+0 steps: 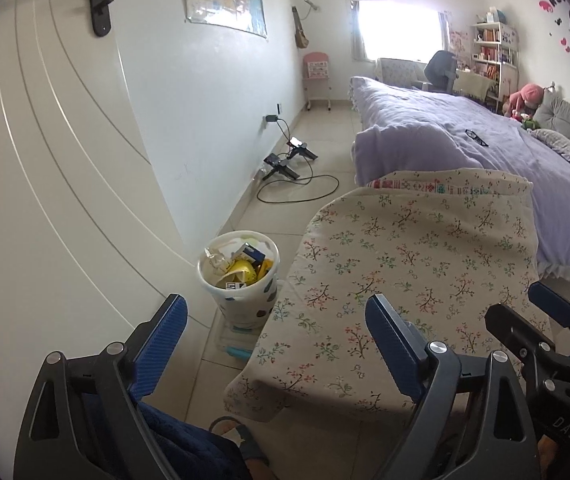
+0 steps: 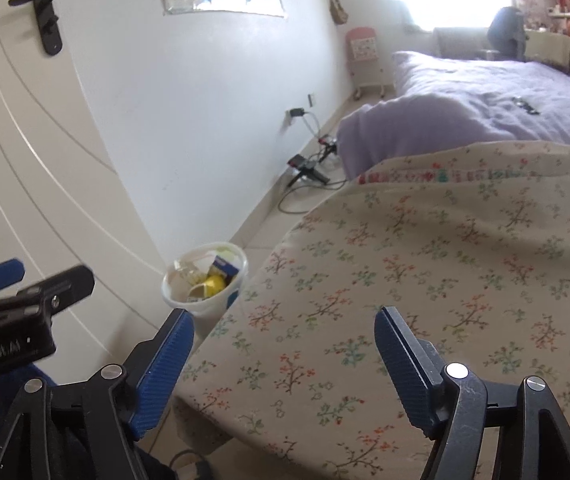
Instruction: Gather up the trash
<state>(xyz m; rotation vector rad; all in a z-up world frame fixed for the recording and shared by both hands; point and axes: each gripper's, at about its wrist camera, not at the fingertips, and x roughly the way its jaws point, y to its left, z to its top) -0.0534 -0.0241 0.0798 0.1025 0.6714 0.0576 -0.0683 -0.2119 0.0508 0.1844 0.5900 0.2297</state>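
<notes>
A white trash bin [image 1: 241, 280] stands on the tiled floor between the door and a table with a floral cloth [image 1: 413, 272]. It holds yellow, blue and clear wrappers. It also shows in the right wrist view [image 2: 204, 280]. My left gripper [image 1: 275, 316] is open and empty, held above the floor and the table's near left corner. My right gripper [image 2: 285, 328] is open and empty above the table's near edge. The right gripper's body shows at the right edge of the left wrist view [image 1: 545, 340]. No loose trash shows on the cloth.
A white door [image 1: 45, 168] is on the left. A purple bed [image 1: 485, 148] lies beyond the table. Black cables and chargers [image 1: 289, 164] lie on the floor by the wall. A clear box [image 1: 233, 340] sits under the bin. My foot in a sandal [image 1: 237, 436] is below.
</notes>
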